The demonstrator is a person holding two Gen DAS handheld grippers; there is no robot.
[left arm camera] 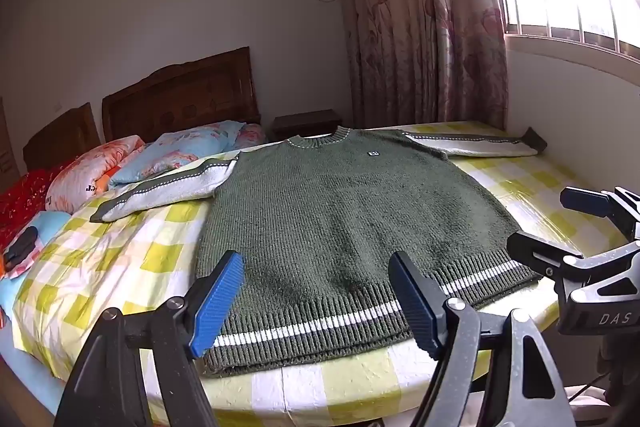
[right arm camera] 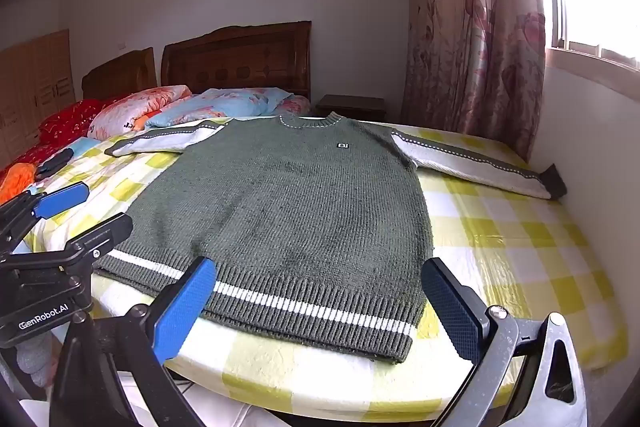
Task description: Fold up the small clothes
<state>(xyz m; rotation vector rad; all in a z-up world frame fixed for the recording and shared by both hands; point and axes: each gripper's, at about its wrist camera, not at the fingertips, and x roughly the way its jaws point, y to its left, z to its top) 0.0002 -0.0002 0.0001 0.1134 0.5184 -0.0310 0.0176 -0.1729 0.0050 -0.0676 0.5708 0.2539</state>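
Hovering apart and empty at the near hem, left tongs (left arm camera: 316,301) and right tongs (right arm camera: 320,307) could bunch the thick sweater (left arm camera: 340,211) on the bed (left arm camera: 120,259) by pinching one layer

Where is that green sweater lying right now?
In both views the green sweater lies flat on the checked bed sheet, sleeves spread, hem nearest the open left gripper and right gripper.

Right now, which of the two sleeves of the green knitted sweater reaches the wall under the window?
The white-and-green sleeve on the window side; its dark cuff touches the wall. The other sleeve points toward the pillows.
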